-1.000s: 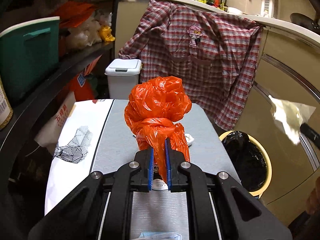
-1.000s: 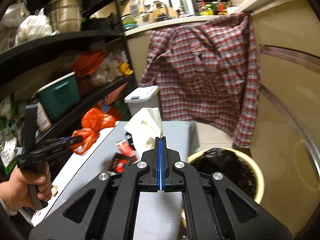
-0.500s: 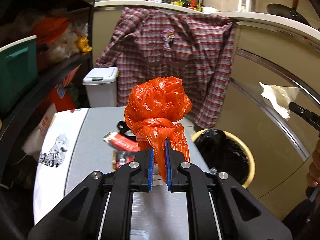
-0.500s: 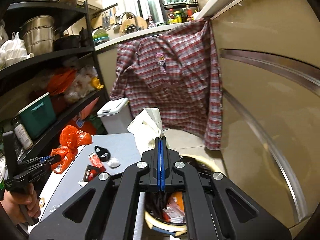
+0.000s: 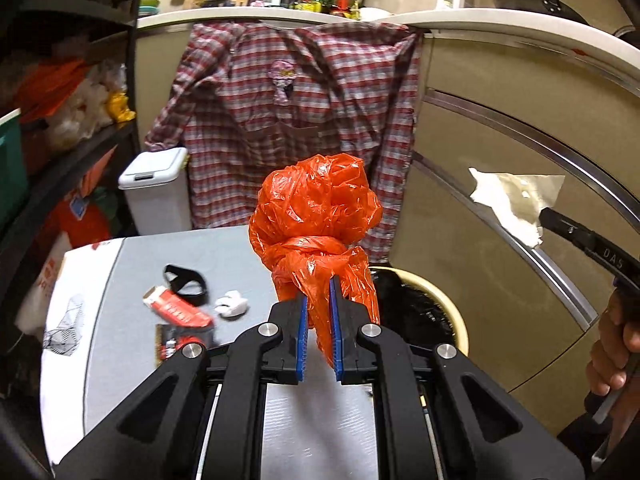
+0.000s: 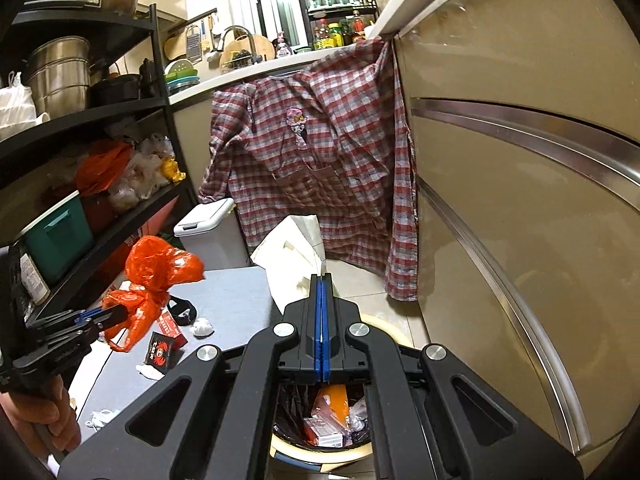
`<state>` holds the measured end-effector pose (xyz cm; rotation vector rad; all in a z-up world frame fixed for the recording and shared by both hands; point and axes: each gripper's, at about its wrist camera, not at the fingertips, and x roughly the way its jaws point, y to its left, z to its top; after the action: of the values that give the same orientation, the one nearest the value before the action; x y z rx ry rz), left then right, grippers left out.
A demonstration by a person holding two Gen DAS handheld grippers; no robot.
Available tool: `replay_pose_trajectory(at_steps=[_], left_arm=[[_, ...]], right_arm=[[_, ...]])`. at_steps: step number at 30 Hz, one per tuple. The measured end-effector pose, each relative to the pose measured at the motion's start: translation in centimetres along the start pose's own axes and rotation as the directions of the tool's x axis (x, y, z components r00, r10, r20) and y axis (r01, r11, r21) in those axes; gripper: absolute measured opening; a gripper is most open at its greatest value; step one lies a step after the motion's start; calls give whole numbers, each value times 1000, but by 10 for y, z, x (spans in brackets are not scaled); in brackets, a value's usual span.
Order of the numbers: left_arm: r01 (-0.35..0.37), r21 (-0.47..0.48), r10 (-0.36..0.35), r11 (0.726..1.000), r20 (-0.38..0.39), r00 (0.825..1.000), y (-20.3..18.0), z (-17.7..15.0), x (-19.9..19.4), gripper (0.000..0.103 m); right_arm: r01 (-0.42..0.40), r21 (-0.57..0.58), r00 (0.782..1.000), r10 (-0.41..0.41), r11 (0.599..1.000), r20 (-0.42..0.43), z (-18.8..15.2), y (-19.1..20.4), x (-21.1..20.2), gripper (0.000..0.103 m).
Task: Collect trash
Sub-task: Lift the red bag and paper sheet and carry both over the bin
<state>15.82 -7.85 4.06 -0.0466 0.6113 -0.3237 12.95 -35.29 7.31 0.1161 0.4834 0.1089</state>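
My left gripper [image 5: 318,304] is shut on the tail of a knotted orange plastic bag [image 5: 316,216], held in the air over the grey table's right side. In the right wrist view the same orange bag [image 6: 154,268] hangs from the left gripper [image 6: 120,312] at the left. My right gripper [image 6: 322,280] is shut on a crumpled white paper [image 6: 294,256], held above the yellow bin [image 6: 304,454] lined with a black bag and holding trash. From the left wrist view, the white paper [image 5: 512,204] and the yellow bin [image 5: 448,312] sit to the right.
On the grey table [image 5: 132,304] lie a red packet [image 5: 176,308], a black strap [image 5: 186,282], a white scrap [image 5: 232,305] and a dark carton [image 6: 160,354]. A white lidded bin [image 5: 154,188] and a plaid shirt [image 5: 296,128] stand behind. Black shelves [image 6: 92,208] line the left, cabinets the right.
Both grippers have swung to the right with their loads. The right gripper with the paper now hangs over the yellow bin, whose contents show. The orange bag has come nearer the bin.
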Motion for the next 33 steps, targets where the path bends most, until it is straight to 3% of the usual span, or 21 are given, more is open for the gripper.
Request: replay_pose_trajectory(at_steps=[13, 30, 33], left_arm=[[39, 28, -37, 999, -40, 998, -41, 4, 37, 10], [66, 53, -62, 996, -75, 995, -63, 6, 60, 10], [74, 57, -69, 996, -88, 994, -66, 7, 62, 10]], right_arm=[[18, 35, 1000, -17, 999, -26, 0, -10, 13, 0], [19, 43, 999, -17, 999, -31, -1, -11, 18, 1], [28, 46, 999, -26, 999, -33, -1, -13, 19, 5]])
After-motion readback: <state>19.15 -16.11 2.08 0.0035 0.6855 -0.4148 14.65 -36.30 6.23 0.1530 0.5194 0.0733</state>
